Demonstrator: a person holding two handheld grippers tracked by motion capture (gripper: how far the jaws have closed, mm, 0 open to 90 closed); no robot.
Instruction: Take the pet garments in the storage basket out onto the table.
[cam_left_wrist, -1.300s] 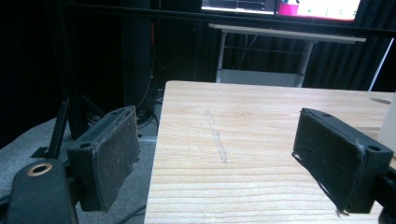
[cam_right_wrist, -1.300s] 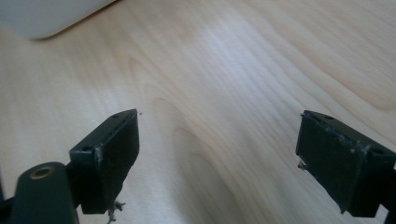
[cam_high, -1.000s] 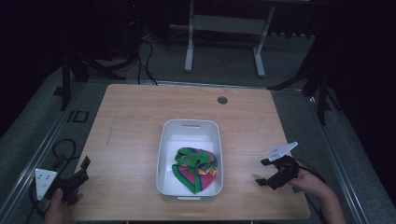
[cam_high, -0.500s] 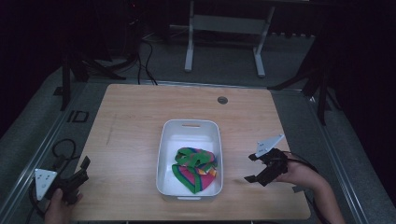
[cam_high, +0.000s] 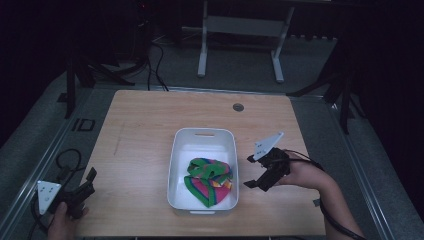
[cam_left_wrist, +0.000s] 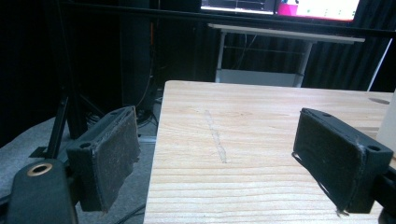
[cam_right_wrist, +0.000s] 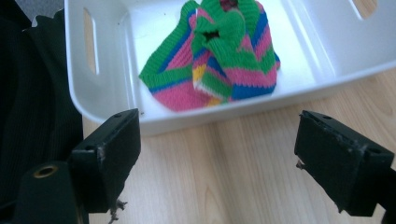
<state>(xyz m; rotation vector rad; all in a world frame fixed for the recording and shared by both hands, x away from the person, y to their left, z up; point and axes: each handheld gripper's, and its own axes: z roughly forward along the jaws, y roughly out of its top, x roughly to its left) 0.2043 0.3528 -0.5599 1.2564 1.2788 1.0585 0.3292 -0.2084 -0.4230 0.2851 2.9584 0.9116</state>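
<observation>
Two tools: left tool (cam_high: 85, 184) at the bench's near left corner, right tool (cam_high: 256, 171) near the right side of the bench, just beside the tub.
Change since a second ago: right tool has travelled from close to the bench's right edge in toward the white plastic tub (cam_high: 202, 135), and now points at the tub's right wall.
Left tool, change: none; it has kept its place at the near left corner.
Right tool state: jaws spread wide with nothing between them; in the right gripper view its tool (cam_right_wrist: 233, 158) frames bare wood and the tub wall (cam_right_wrist: 224, 116).
Left tool state: jaws wide apart and empty over bare wood (cam_left_wrist: 224, 154).
Work piece: green, pink and blue striped knitted cloth (cam_high: 210, 180), bunched in the near half of the tub, which sits at the middle of the light wooden bench (cam_high: 145, 125) toward its near edge.
Meaning, as a judgement: reach for the knitted cloth (cam_right_wrist: 219, 60) is under way; no grasp yet, and the tool must clear the rim first.
</observation>
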